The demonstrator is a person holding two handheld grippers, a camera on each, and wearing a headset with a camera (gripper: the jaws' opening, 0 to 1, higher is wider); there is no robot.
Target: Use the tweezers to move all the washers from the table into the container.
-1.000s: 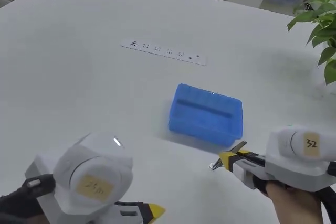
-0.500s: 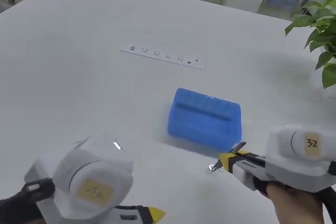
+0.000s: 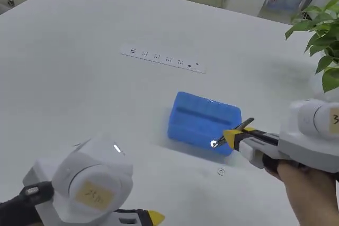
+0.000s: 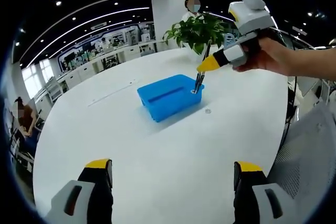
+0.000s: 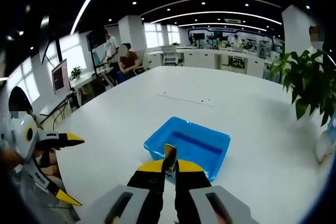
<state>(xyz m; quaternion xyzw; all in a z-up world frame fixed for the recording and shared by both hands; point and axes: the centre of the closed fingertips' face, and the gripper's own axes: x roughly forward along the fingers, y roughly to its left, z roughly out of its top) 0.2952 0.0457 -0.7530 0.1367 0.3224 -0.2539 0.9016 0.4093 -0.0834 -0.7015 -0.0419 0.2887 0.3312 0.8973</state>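
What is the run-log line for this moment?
right claw shut on tweezers | held washer at tips, at container corner | table washer not yet picked | left claw open, idle

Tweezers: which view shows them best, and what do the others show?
The left gripper view: the tweezers show side-on, full length, tips by the blue container's corner. Head view: foreshortened, partly covered by the right gripper. Right gripper view: their back end between its jaws.
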